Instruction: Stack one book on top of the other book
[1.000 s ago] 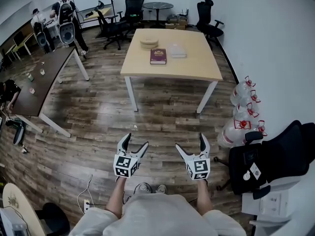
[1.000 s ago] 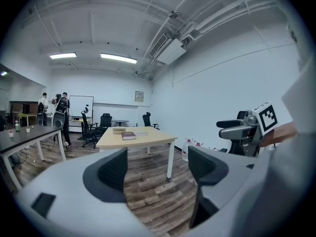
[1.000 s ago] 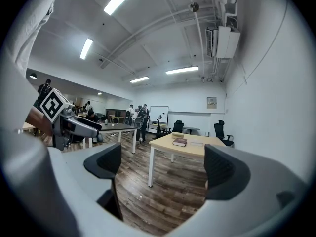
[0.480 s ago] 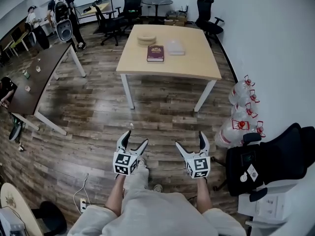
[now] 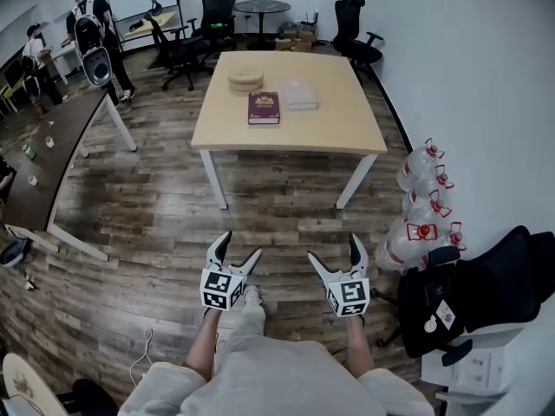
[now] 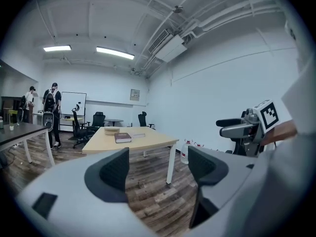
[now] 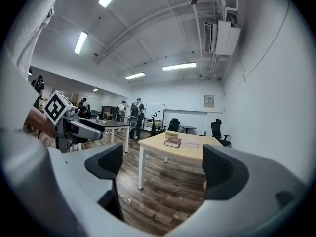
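A dark red book (image 5: pixel 264 107) lies on a light wooden table (image 5: pixel 329 128) far ahead, with a white book (image 5: pixel 301 94) just to its right. Both show small in the left gripper view, red book (image 6: pixel 122 138), and in the right gripper view, red book (image 7: pixel 173 142) and white book (image 7: pixel 191 144). My left gripper (image 5: pixel 235 251) and right gripper (image 5: pixel 334 253) hover over the floor well short of the table, both open with nothing between their jaws.
A round tan stack (image 5: pixel 245 81) sits on the table behind the books. A dark table (image 5: pixel 52 159) stands at left, water jugs (image 5: pixel 419 206) and a black chair (image 5: pixel 486 293) at right. People (image 5: pixel 87 24) and office chairs (image 5: pixel 186 42) are at the back.
The view has advanced toward the wooden table, which now lies nearer and lower in the head view. Both grippers stay open in the same pose.
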Demonstrator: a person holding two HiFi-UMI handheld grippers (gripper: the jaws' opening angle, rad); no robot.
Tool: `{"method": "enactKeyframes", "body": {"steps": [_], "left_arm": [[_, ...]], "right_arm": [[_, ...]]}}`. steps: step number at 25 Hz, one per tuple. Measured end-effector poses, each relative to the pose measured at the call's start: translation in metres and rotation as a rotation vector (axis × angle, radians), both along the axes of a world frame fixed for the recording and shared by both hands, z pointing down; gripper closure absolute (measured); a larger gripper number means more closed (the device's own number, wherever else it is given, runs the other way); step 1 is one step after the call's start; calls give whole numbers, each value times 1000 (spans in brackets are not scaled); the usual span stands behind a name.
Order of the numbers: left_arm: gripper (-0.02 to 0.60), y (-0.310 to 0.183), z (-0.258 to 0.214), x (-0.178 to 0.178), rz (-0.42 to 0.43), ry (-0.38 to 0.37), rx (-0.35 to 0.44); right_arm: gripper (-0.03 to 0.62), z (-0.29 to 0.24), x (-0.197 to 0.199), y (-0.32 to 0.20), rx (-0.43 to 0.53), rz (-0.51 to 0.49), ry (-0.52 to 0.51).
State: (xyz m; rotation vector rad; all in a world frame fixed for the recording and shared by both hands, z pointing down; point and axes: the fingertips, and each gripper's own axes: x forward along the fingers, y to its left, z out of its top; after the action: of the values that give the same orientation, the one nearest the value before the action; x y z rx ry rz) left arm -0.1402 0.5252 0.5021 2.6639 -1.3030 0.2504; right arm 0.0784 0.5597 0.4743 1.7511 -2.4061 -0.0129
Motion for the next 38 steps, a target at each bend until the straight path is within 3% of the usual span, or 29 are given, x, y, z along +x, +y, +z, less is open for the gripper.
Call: {"method": "enactKeyframes", "body": {"steps": [22,38], "left_arm": [[199,-234,-8,-27,79,8,-10],[210,-293,5,-34,86,-6,-22]], "right_arm": [[105,-7,-26,-213,-11,102,22],[125,13,-30,-271,-41,112,28]]}}
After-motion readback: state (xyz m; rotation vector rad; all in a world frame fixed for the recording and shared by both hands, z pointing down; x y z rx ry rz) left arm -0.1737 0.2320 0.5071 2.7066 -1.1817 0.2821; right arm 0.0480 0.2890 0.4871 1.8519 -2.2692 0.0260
